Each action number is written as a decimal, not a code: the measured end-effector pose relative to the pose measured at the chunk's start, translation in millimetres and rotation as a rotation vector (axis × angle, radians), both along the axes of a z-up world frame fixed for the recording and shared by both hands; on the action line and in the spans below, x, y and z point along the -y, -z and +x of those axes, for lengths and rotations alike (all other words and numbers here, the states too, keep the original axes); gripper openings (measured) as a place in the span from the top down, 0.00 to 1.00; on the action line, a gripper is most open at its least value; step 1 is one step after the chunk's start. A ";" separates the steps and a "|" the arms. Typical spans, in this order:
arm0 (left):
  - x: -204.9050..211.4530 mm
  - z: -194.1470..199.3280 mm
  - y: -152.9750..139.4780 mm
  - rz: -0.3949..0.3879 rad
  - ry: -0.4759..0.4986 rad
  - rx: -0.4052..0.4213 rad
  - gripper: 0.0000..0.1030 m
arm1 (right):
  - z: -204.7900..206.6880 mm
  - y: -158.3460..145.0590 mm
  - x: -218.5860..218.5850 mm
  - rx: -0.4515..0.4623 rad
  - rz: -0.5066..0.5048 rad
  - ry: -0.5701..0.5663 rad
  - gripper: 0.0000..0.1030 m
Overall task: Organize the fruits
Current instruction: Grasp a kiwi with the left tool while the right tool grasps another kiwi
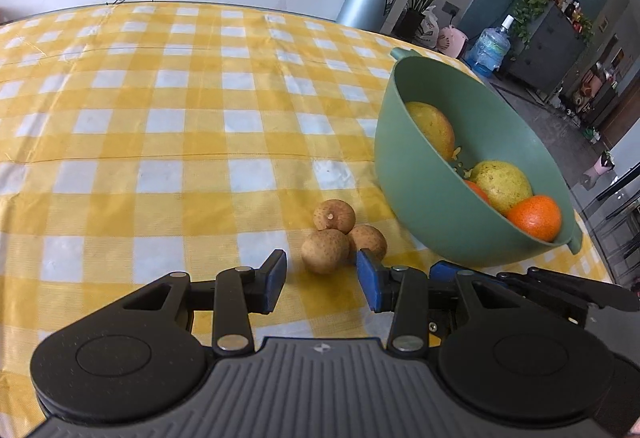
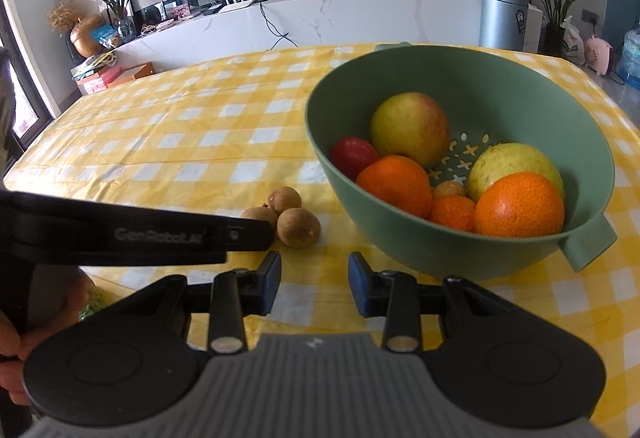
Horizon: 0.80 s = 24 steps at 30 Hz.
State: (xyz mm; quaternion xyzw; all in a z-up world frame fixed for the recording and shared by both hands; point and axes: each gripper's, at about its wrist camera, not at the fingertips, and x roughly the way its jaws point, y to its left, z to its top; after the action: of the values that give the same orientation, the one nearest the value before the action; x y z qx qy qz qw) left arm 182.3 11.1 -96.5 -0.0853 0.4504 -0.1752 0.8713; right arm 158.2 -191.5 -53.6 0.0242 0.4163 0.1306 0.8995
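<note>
Left wrist view: three small round brown longans (image 1: 338, 240) lie clustered on my yellow-checked tabletop (image 1: 160, 157), just beside the green plastic colander bowl (image 1: 412, 173). They look light, thin-shelled, prone to roll; I'd pinch one across its middle. My left claw (image 1: 322, 280) gapes wide, empty; my right claw (image 2: 314, 284) likewise.

longans (image 1: 340, 240) left of bowl (image 1: 416, 197), seemingly apart

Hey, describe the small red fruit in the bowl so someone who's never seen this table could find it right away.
On the yellow-and-white checked tablecloth stands a green plastic colander bowl. Against its left inner wall lies a small smooth red fruit, tucked between the big yellow-red apple and an orange. It is the only dark red, glossy piece there.
</note>
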 end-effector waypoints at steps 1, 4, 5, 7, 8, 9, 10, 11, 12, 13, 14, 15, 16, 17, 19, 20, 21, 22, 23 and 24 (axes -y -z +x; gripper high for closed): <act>1.6 0.6 0.4 -0.001 -0.001 0.007 0.53 | 0.4 0.6 -0.8 0.000 -0.002 -0.001 0.67; 2.1 3.4 0.1 -0.019 -0.004 0.011 0.58 | 1.6 2.6 -2.1 -0.003 -0.004 -0.002 0.67; 1.6 4.0 0.5 -0.026 -0.005 0.008 0.59 | 1.7 3.0 -1.4 -0.003 -0.002 -0.001 0.67; 1.7 4.5 0.9 -0.034 0.000 0.007 0.69 | 2.3 3.4 -0.7 0.000 0.002 0.002 0.67; 2.2 4.9 1.7 -0.030 0.005 0.002 0.71 | 2.7 3.4 -0.7 0.001 0.004 0.002 0.67; 2.4 4.2 2.0 -0.031 0.007 0.003 0.71 | 2.8 3.6 -1.1 0.004 0.004 0.003 0.67; 2.2 3.9 1.0 -0.030 0.008 0.004 0.71 | 2.5 3.8 -1.3 0.007 0.003 0.003 0.67; 2.0 3.2 0.4 -0.027 0.008 0.004 0.71 | 2.7 3.8 -2.0 0.010 0.002 0.002 0.67; 2.2 2.8 -0.3 -0.026 0.004 0.007 0.71 | 2.9 3.9 -3.1 0.013 0.002 0.000 0.67; 1.4 1.7 -1.7 -0.024 0.002 0.013 0.71 | 3.0 3.9 -4.0 0.017 0.001 -0.002 0.67; 0.5 0.8 -3.4 -0.020 -0.001 0.018 0.71 | 3.3 4.0 -5.2 0.022 -0.003 -0.002 0.67; -0.5 -0.6 -5.5 -0.013 -0.008 0.022 0.71 | 3.7 4.0 -6.1 0.026 -0.007 -0.002 0.67; -2.1 -2.0 -7.5 -0.004 -0.017 0.024 0.71 | 4.4 4.6 -7.2 0.026 -0.006 -0.003 0.67; -4.1 -3.1 -8.9 0.008 -0.026 0.025 0.71 | 5.2 5.6 -9.0 0.025 -0.008 -0.006 0.68; -9.1 -6.4 -10.7 0.027 -0.051 0.027 0.71 | 6.0 6.9 -12.7 0.029 -0.017 -0.009 0.70; -12.0 -7.8 -11.0 0.031 -0.062 0.023 0.71 | 6.5 7.5 -14.5 0.033 -0.016 -0.010 0.71; -15.1 -9.1 -11.2 0.032 -0.075 0.018 0.71 | 6.6 8.0 -16.2 0.036 -0.016 -0.012 0.71; -18.1 -9.9 -11.5 0.031 -0.086 0.012 0.71 | 6.8 8.9 -18.2 0.040 -0.022 -0.012 0.71; -20.7 -10.7 -11.5 0.029 -0.095 0.008 0.71 | 7.2 9.9 -20.4 0.042 -0.030 -0.011 0.71; -22.9 -11.7 -11.4 0.028 -0.101 0.005 0.71 | 7.2 10.7 -22.7 0.044 -0.035 -0.010 0.71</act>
State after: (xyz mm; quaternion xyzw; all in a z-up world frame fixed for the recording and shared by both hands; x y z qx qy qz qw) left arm 170.6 34.0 -85.1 -0.0954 0.4457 -0.1247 0.8813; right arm 165.4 -168.8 -64.3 0.0033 0.3986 0.1282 0.9081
